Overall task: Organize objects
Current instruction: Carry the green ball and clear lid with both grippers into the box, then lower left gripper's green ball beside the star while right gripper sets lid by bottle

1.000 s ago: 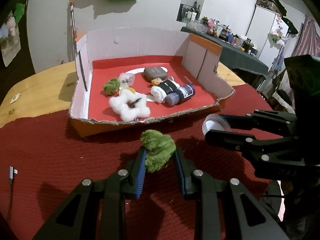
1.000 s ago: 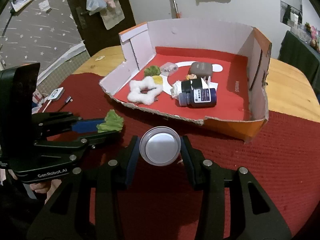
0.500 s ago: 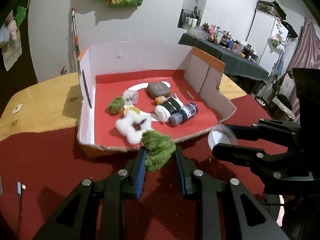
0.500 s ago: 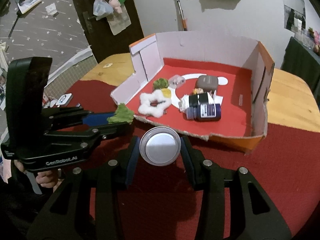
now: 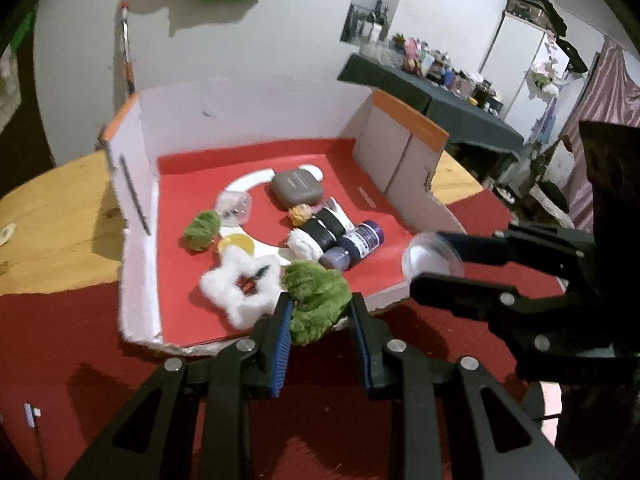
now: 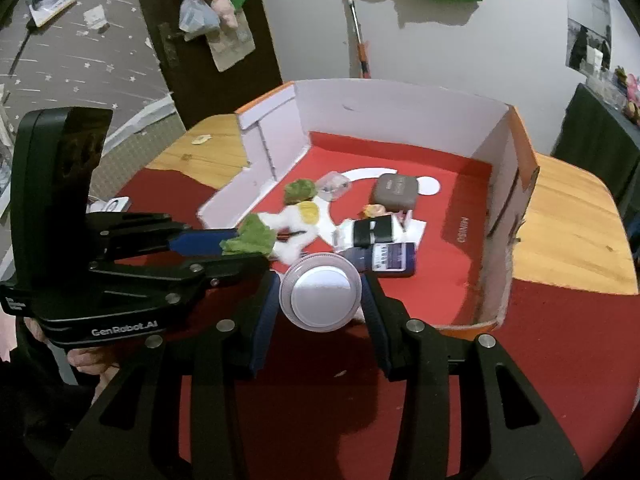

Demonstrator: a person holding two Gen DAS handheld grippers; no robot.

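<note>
My left gripper (image 5: 319, 306) is shut on a fuzzy green scrunchie (image 5: 316, 300), held just above the torn front edge of the cardboard box (image 5: 256, 116). My right gripper (image 6: 320, 300) is shut on a round clear container with a white lid (image 6: 320, 297), level with the box's front rim. Each gripper shows in the other's view: the left gripper (image 6: 248, 246) with its green scrunchie (image 6: 251, 237), the right gripper (image 5: 430, 260) with the round container (image 5: 433, 255). On the red box floor lie a white fluffy scrunchie (image 5: 240, 286), a second green scrunchie (image 5: 202, 229), a grey case (image 5: 298, 188) and a dark blue bottle (image 5: 354, 245).
The box stands on a wooden table (image 6: 572, 224) partly covered by a dark red cloth (image 6: 312, 408). Its side walls (image 6: 516, 188) rise higher than its torn front. A small clear pot (image 5: 236, 204), a yellow disc (image 5: 237, 243) and a black-banded white roll (image 5: 316, 236) also lie inside. A person's hand (image 6: 86, 360) grips the left tool.
Both grippers have moved forward and a little up toward the box, each keeping its grip. The green scrunchie now overlaps the box's front edge, and the round container has reached the rim.
</note>
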